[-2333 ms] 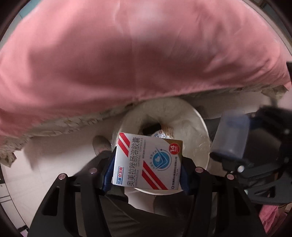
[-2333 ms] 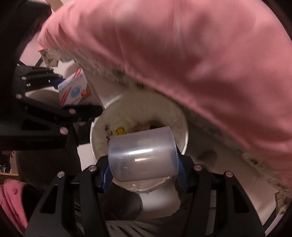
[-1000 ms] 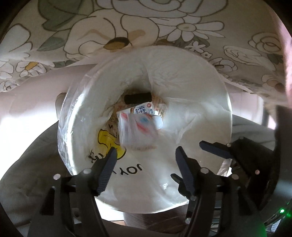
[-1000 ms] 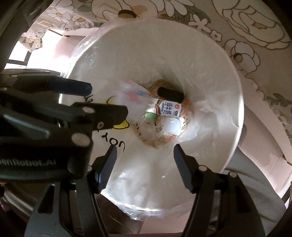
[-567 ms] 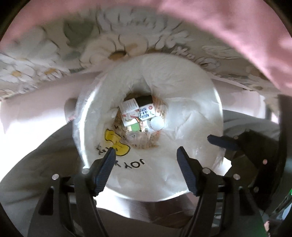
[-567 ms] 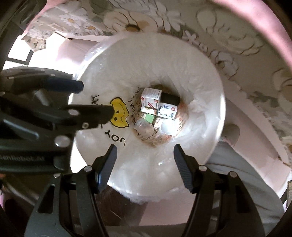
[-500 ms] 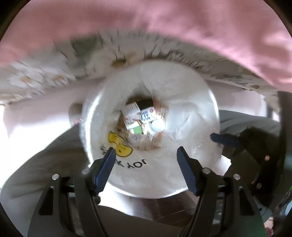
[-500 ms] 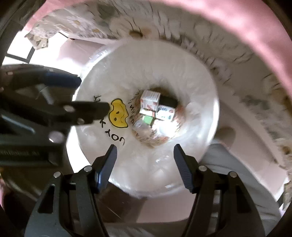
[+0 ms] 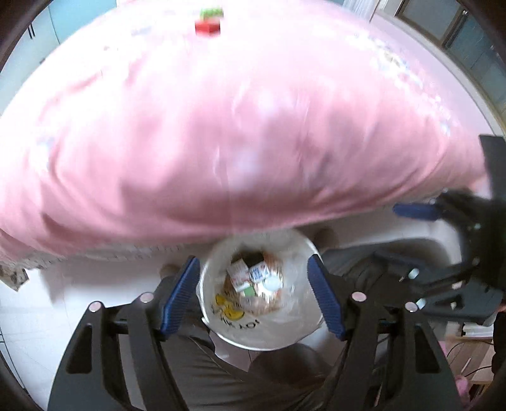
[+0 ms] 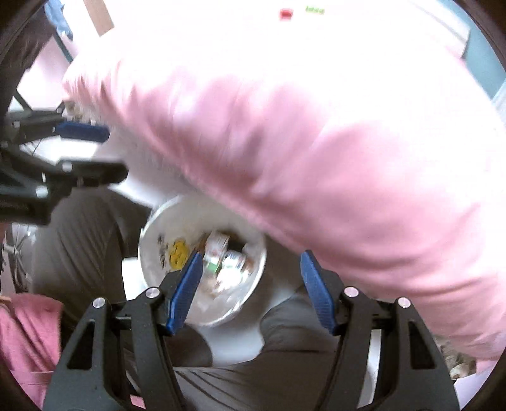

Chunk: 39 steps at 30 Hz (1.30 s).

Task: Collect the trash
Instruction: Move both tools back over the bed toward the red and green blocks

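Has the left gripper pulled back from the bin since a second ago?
Yes. The left gripper has backed away: the trash bin now looks smaller, and the pink bedding fills the view.

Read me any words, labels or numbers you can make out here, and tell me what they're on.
"JOY", upside down and blurred, a tentative reading: on the bin liner of the trash bin, below a yellow face print.
Print on the cartons in the bin: too blurred to read.
Red and green items on the pink bedding: unreadable.

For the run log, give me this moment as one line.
left gripper: open, empty | right gripper: open, empty | trash bin: holds boxes, below both | pink quilt: small red box on top
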Available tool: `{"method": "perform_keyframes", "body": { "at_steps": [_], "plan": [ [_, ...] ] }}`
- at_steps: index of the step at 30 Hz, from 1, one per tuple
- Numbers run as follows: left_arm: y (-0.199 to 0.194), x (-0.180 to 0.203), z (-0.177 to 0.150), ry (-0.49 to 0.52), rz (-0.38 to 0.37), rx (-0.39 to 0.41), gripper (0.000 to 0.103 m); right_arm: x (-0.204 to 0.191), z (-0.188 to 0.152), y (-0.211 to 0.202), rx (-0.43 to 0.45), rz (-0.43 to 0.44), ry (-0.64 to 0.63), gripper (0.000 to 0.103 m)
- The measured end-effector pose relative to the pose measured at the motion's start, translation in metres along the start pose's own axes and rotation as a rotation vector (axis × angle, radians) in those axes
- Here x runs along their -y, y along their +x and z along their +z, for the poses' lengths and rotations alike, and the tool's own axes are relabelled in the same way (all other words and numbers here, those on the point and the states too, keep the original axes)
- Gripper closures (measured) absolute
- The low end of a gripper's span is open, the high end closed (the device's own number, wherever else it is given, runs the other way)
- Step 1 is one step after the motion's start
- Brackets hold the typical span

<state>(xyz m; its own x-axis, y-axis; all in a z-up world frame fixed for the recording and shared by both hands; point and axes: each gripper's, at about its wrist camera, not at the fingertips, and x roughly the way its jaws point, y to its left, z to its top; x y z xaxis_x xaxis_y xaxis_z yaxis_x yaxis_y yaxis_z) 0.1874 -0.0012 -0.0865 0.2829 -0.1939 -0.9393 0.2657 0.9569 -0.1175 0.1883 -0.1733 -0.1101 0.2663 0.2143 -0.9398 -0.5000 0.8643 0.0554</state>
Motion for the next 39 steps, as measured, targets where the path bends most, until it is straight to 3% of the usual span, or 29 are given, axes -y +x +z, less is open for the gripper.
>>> {"method": "perform_keyframes", "body": {
  "at_steps": [6,11,18,30,39],
  "plan": [
    [-0.042,0.011,0.033,0.004,0.03,0.083,0.023,0.027,0.041,-0.073,0.154,-0.047,0.004,0.038],
    [-0.058,0.013,0.065,-0.054,0.029,0.121,0.023,0.048,0.078,-0.115,0.256,-0.066,0.006,0.038],
    [-0.057,0.012,0.116,-0.134,0.033,0.146,0.023,0.073,0.137,-0.13,0.325,-0.08,-0.014,0.034],
    [-0.001,-0.018,0.205,-0.287,0.058,0.126,0.023,0.109,0.264,-0.073,0.305,-0.048,0.007,0.034],
    [0.053,-0.049,0.249,-0.39,0.027,0.083,0.023,0.134,0.364,0.023,0.13,0.018,0.022,0.034]
  ]
}}
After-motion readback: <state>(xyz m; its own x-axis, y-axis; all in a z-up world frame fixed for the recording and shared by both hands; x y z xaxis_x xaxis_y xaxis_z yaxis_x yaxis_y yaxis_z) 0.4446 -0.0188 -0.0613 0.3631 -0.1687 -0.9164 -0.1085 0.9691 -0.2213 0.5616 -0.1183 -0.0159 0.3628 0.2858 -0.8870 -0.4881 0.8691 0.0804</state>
